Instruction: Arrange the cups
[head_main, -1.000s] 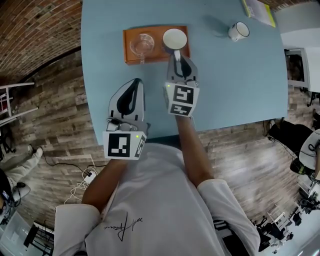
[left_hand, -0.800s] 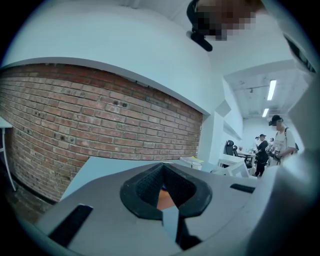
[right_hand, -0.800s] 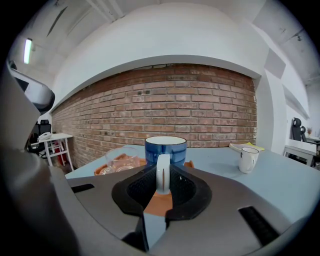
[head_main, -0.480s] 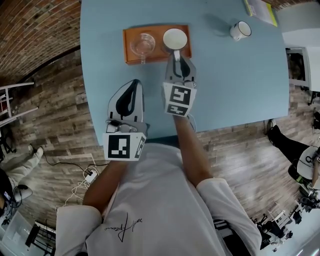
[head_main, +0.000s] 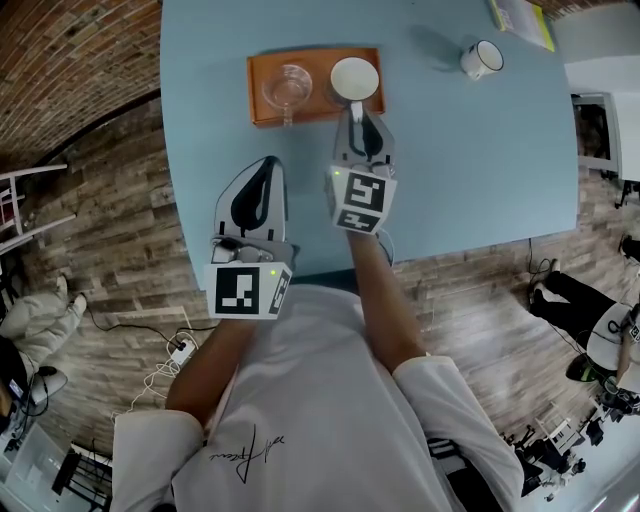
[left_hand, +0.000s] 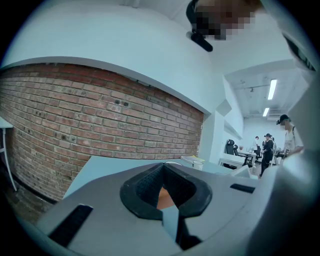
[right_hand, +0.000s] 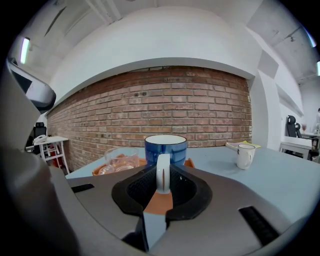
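Right gripper is clamped on the handle of the blue cup, which sits on the orange tray beside the glass cup. Left gripper is shut, empty, nearer. White mug sits far right, probably what's left.

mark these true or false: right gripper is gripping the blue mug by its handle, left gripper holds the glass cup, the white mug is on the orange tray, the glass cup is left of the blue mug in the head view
1. The right gripper is closed on the handle of the blue mug. True.
2. The left gripper holds the glass cup. False: it is shut with nothing in it, and the glass cup sits on the orange tray.
3. The white mug is on the orange tray. False: it stands on the bare table, off to the tray's right.
4. In the head view the glass cup is left of the blue mug. True.
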